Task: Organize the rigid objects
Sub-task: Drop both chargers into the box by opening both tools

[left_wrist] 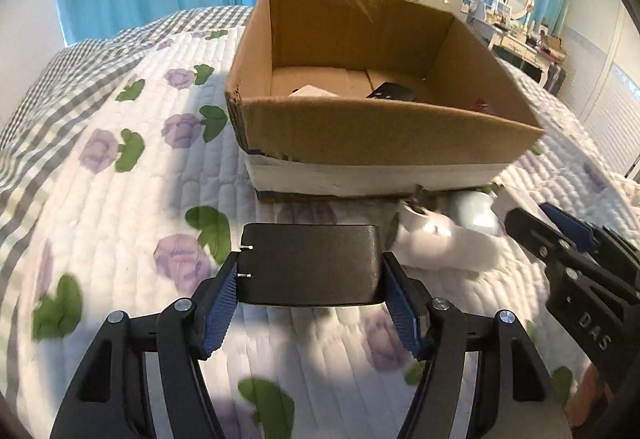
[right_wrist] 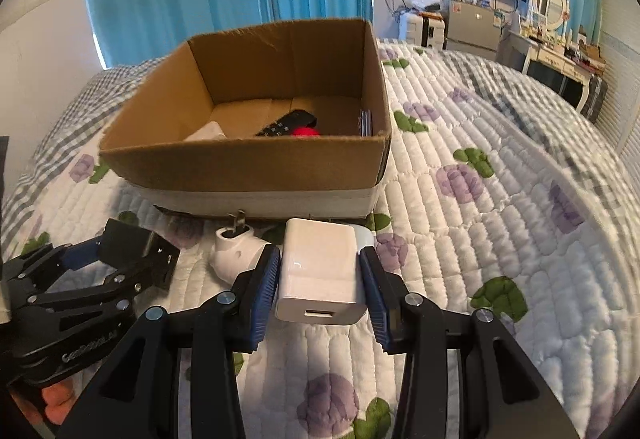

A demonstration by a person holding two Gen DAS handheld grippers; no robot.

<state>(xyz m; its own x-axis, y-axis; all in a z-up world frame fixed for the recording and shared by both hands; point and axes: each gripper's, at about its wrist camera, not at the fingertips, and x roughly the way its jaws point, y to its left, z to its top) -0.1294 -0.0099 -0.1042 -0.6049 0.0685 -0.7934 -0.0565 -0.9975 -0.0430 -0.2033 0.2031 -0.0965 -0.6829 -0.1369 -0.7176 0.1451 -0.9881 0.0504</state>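
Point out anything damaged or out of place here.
The cardboard box is ragged: its near-left corner is torn and its base is patched with white tape. A white plug adapter lies tipped on the quilt.

The left gripper (left_wrist: 310, 275) held a black block (left_wrist: 310, 263) between its blue pads (left_wrist: 218, 313) at lower centre, above the quilt (left_wrist: 120, 199). An open cardboard box (left_wrist: 380, 131) filled the upper middle; inside lay a white item (left_wrist: 312, 91), a black remote (left_wrist: 394, 91) and something red (left_wrist: 480, 105). A white plug (left_wrist: 432, 239) lay just below the box's lower right corner. The right gripper (left_wrist: 532, 223) entered from the right edge, near the plug.
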